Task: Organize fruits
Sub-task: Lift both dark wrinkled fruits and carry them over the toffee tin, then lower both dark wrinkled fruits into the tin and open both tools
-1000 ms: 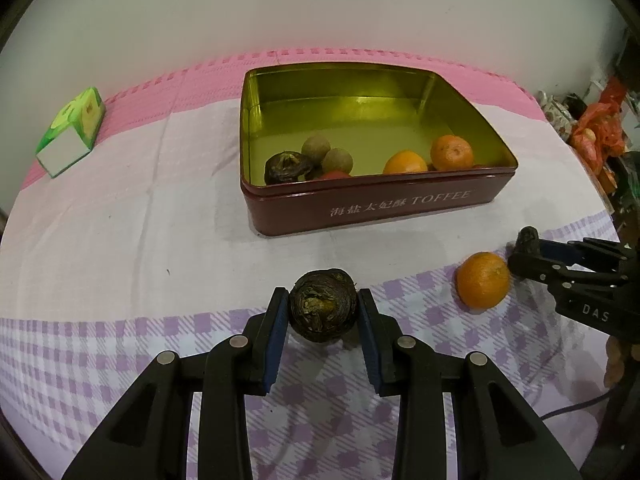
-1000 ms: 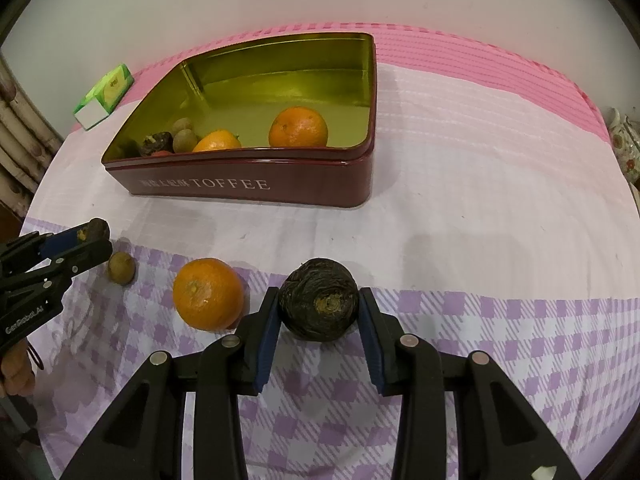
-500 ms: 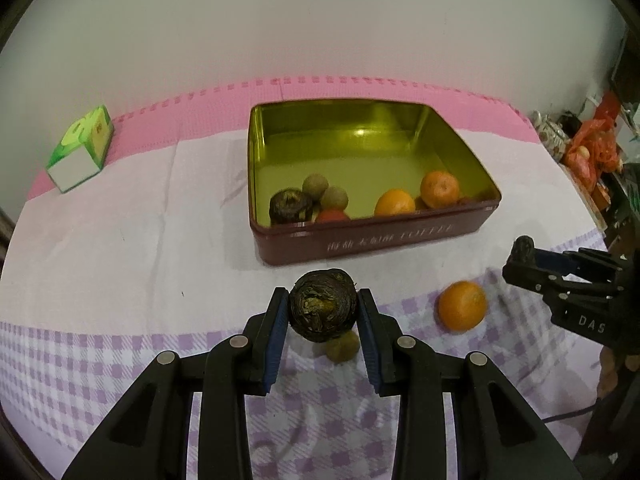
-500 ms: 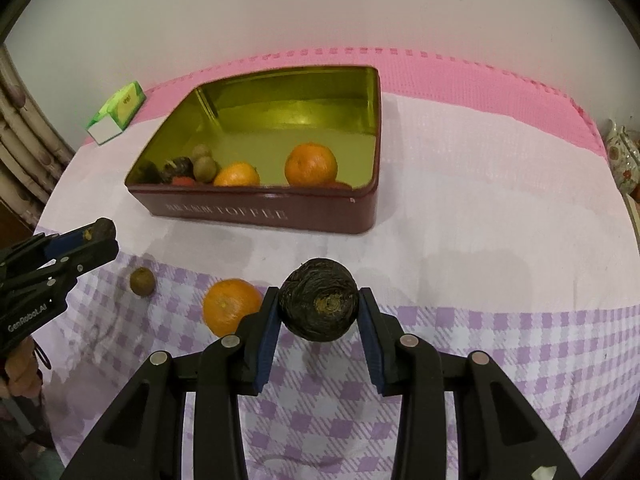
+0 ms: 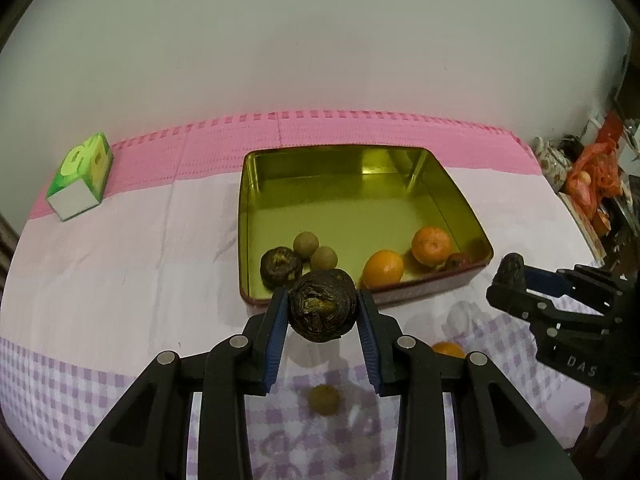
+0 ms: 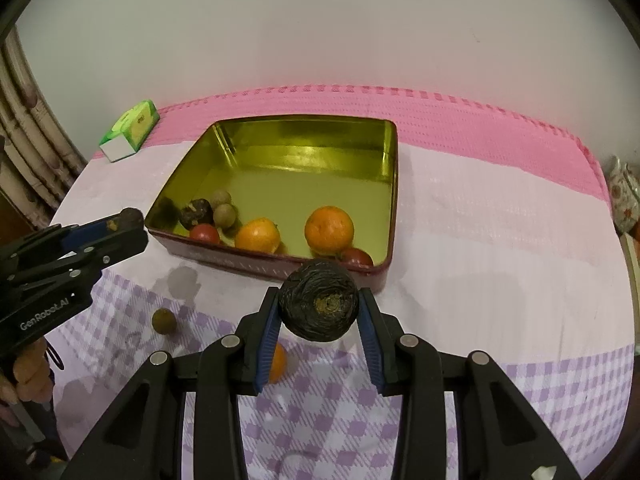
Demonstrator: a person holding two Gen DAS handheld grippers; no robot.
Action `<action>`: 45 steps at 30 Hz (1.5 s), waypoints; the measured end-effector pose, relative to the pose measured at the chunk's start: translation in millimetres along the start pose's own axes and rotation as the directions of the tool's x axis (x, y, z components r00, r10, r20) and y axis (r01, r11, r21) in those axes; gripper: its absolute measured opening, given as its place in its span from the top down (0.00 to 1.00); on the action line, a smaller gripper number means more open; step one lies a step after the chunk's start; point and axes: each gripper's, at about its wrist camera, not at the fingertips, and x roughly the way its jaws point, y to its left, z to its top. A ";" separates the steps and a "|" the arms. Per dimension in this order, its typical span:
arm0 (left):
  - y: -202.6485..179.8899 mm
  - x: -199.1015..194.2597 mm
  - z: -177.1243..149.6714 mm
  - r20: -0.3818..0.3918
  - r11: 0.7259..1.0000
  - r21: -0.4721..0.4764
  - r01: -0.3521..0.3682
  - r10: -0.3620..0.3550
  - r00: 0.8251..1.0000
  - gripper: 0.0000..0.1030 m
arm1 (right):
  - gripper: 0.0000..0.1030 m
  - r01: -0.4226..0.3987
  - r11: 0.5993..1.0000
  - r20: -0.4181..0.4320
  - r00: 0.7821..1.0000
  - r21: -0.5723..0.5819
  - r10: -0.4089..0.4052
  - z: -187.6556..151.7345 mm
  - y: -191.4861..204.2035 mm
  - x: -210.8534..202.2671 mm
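My left gripper (image 5: 323,308) is shut on a dark wrinkled fruit (image 5: 322,306), held above the cloth just before the near wall of the red toffee tin (image 5: 424,294). My right gripper (image 6: 319,305) is shut on another dark wrinkled fruit (image 6: 319,301), also raised near the tin's (image 6: 280,266) front wall. The tin holds two oranges (image 5: 383,269), two small brown fruits (image 5: 306,244), a dark fruit (image 5: 280,267) and red fruits (image 6: 205,233). On the cloth lie an orange (image 6: 277,363) and a small brown fruit (image 6: 164,321).
A green and white carton (image 5: 79,177) lies at the back left of the table. A teapot and orange bags (image 5: 592,172) stand off the table's right side. The tablecloth is pink at the back and purple checked (image 6: 500,412) in front.
Both grippers have risen with their dark fruits and moved toward the tin. The orange and small brown fruit on the cloth now lie lower in both views, partly behind the fingers.
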 end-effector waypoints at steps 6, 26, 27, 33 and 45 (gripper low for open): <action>2.5 13.2 7.6 -0.005 0.999 -0.019 -0.026 0.026 1.000 0.66 | 0.66 -0.003 1.000 0.005 1.000 -0.005 0.003 6.9 2.3 8.6; 11.3 58.2 26.1 -0.049 0.997 -0.052 -0.062 0.060 0.997 0.66 | 0.66 0.010 1.000 -0.007 1.000 -0.028 -0.010 33.9 -1.8 43.2; 11.5 59.7 26.8 -0.050 0.997 -0.050 -0.065 0.062 0.997 0.66 | 0.66 0.011 0.999 -0.007 1.000 -0.033 -0.011 35.3 -0.9 44.7; 11.8 71.1 29.5 -0.063 0.997 -0.049 -0.056 0.053 0.997 0.66 | 0.66 0.014 0.999 -0.013 1.000 -0.030 -0.014 41.5 -1.5 55.4; 18.0 88.7 34.4 -0.098 0.997 -0.051 -0.061 0.056 0.994 0.66 | 0.65 0.022 0.999 -0.027 0.999 -0.031 -0.023 58.3 -1.3 70.6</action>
